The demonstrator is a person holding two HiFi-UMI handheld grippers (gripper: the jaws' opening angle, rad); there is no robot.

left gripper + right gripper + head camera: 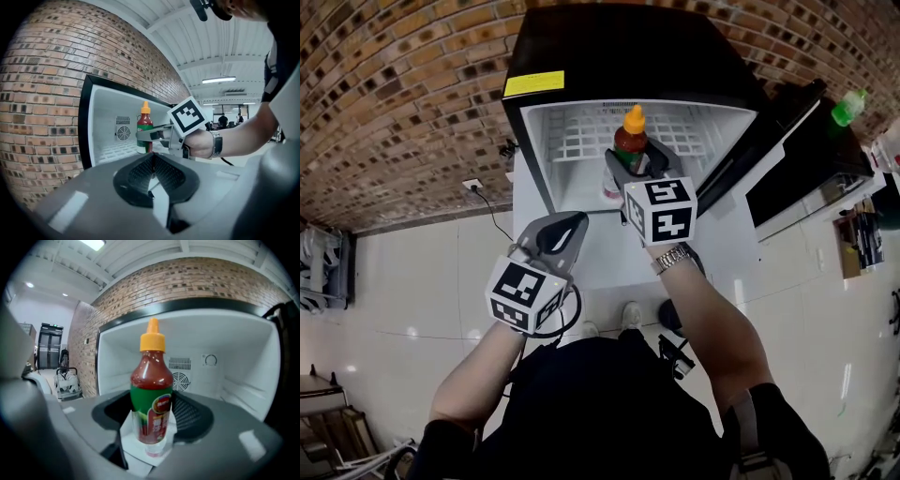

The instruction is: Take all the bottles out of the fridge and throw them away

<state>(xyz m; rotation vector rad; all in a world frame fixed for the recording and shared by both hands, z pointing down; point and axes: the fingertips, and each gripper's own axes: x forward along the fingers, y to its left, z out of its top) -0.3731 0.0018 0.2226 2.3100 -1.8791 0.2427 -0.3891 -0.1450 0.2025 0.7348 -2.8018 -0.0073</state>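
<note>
A red sauce bottle [630,141] with an orange cap and green label stands upright between the jaws of my right gripper [634,165], which is shut on its lower body at the front of the open black mini fridge [534,120]. In the right gripper view the bottle [152,385] fills the middle, with the white fridge interior [225,348] behind it. My left gripper [566,227] hangs shut and empty in front of the fridge, lower left of the bottle. In the left gripper view its pads [151,161] meet, and the bottle [145,125] shows beyond them.
The fridge door [787,155] swings open to the right, with a green bottle [848,107] in its shelf. A white wire shelf [581,131] lies inside the fridge. A brick wall runs behind, with a wall socket [472,185] and cable to the fridge's left.
</note>
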